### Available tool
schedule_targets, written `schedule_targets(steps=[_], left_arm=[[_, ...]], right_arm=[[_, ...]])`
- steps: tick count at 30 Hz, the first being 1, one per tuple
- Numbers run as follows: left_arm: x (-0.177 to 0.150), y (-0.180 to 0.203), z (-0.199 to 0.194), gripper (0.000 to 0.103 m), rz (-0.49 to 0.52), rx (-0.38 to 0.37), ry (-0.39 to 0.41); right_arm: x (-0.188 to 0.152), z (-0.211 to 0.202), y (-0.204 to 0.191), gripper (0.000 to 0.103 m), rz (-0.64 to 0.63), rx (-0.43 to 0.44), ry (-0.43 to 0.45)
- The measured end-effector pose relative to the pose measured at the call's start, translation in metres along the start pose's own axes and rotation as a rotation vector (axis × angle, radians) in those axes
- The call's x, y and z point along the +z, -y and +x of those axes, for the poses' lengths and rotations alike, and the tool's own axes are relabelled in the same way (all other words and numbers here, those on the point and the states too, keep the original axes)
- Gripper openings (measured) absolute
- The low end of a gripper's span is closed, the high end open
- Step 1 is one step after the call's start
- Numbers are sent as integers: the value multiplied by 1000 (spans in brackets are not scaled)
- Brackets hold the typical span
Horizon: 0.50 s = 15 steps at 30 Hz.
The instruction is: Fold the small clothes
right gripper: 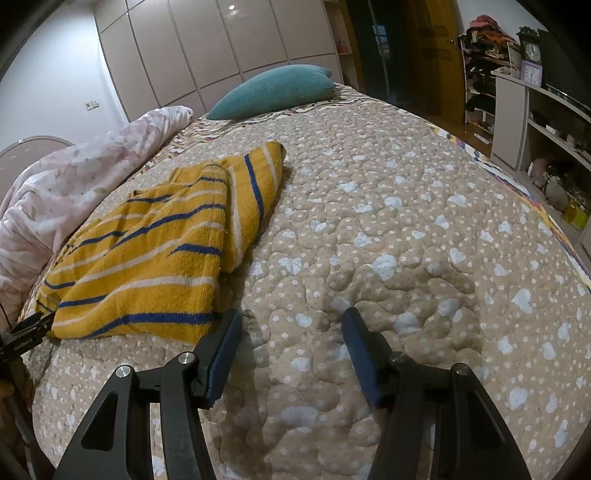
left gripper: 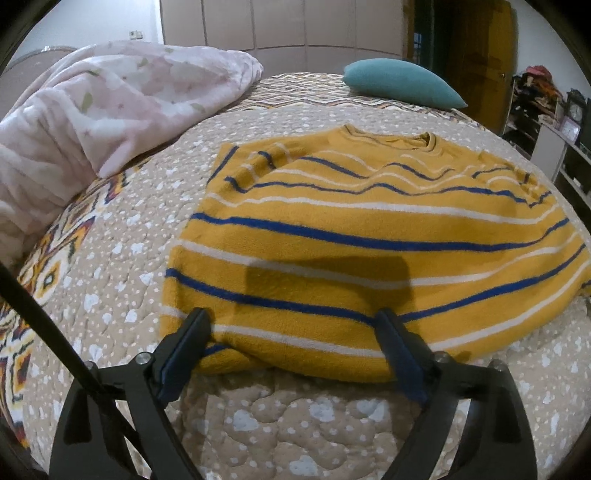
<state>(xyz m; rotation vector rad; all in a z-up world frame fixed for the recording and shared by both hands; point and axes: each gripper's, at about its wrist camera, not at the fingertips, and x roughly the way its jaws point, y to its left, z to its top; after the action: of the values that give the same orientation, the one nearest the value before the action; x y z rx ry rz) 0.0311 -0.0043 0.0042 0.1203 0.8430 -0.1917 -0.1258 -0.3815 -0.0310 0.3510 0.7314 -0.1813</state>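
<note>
While both grippers stand open and empty, the left gripper (left gripper: pixel 291 325) straddles the sweater (left gripper: pixel 369 229) hem. The right gripper (right gripper: pixel 291 325) waits just beside its corner, over the bare quilt (right gripper: pixel 406 221).

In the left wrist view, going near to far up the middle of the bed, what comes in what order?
left gripper, jaws open → yellow striped sweater on the beige quilt → teal pillow → wardrobe doors.
</note>
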Motion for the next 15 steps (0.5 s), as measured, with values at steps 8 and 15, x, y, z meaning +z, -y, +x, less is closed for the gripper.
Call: schedule_targets(steps=[8, 15], left_arm=[[0, -6, -9, 90, -35, -18, 16], [-8, -33, -59, 90, -125, -114, 108]], right_arm=[[-3, -6, 5, 62, 27, 34, 16], [-2, -7, 14, 70, 61, 107, 12]])
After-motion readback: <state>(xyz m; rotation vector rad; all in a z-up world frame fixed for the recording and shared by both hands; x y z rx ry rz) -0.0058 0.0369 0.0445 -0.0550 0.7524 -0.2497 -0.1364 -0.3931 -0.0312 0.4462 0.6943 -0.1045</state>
